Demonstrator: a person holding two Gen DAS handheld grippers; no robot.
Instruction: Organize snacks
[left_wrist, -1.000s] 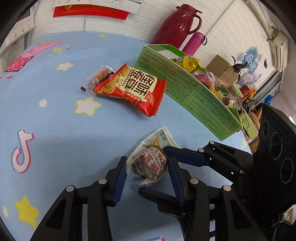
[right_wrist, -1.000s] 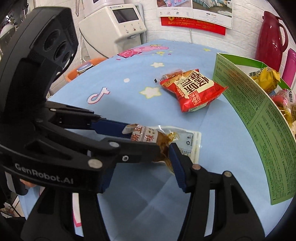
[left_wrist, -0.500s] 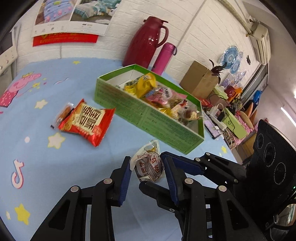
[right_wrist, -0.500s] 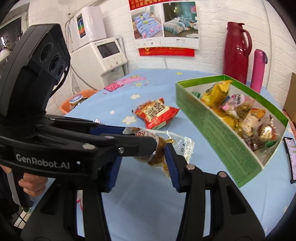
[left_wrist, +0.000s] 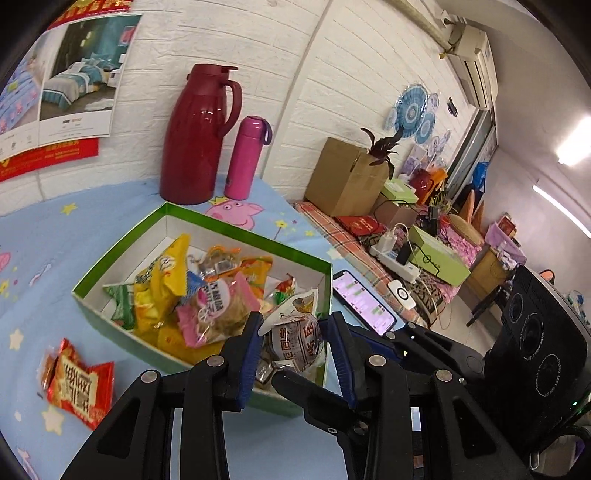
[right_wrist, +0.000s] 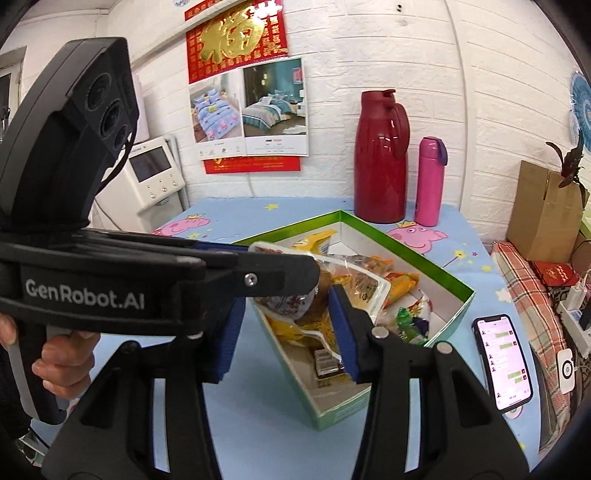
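My left gripper (left_wrist: 295, 350) is shut on a clear-wrapped brown pastry packet (left_wrist: 295, 339) with red characters. It holds the packet above the near right corner of the green snack box (left_wrist: 236, 229), which is full of mixed snack bags. In the right wrist view the same packet (right_wrist: 354, 291) hangs over the box (right_wrist: 406, 251). My right gripper (right_wrist: 286, 332) stands open around it, its right pad against the wrapper, and one of the left gripper's fingers (right_wrist: 258, 273) crosses between its pads. A red snack bag (left_wrist: 79, 384) lies on the blue cloth left of the box.
A dark red jug (left_wrist: 195, 136) and a pink bottle (left_wrist: 245, 158) stand behind the box by the wall. A lit phone (right_wrist: 504, 365) lies right of the box near the table's edge. A hand (right_wrist: 62, 365) holds the left gripper's handle.
Both grippers have risen from the cloth and swung right with the packet, from beside the red bag to above the box's near corner. The left fingers have closed in on the packet.
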